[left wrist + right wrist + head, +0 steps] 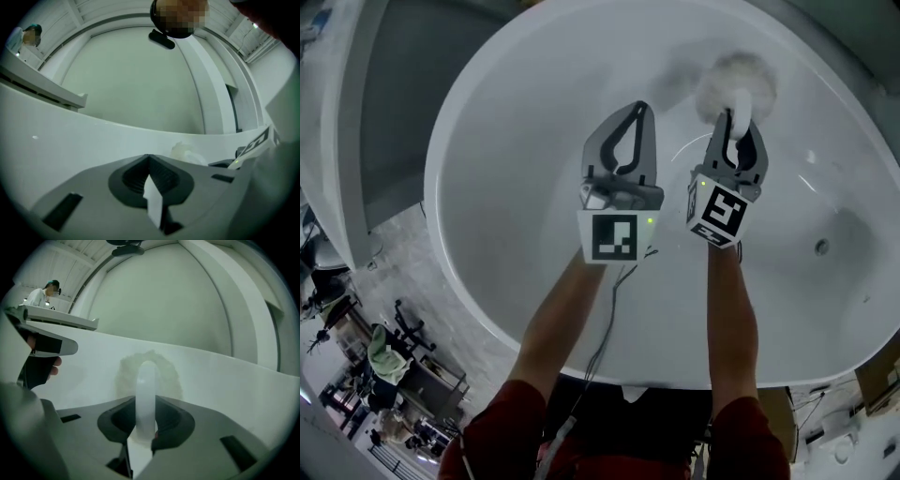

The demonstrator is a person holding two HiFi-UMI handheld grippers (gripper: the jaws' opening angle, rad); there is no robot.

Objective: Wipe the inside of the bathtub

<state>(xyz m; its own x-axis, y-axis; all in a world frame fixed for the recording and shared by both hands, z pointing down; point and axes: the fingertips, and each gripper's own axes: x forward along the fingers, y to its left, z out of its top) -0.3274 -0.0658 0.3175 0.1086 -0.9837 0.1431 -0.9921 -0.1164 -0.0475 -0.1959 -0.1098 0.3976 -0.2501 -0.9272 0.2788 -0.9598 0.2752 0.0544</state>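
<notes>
Left tongs (149, 161) pressed together, empty, white bathtub wall (93, 140) just beyond

The scrubber head (736, 82) is smeared by blur in the head view, and its handle (146, 390) is partly hidden between the fingers (115, 420) of the right gripper (738, 131). The bathtub (459, 272) is cut off by the top and right edges

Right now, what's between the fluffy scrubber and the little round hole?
Nothing: just bare bathtub between the scrubber and the little round hole, in the head view.
</notes>
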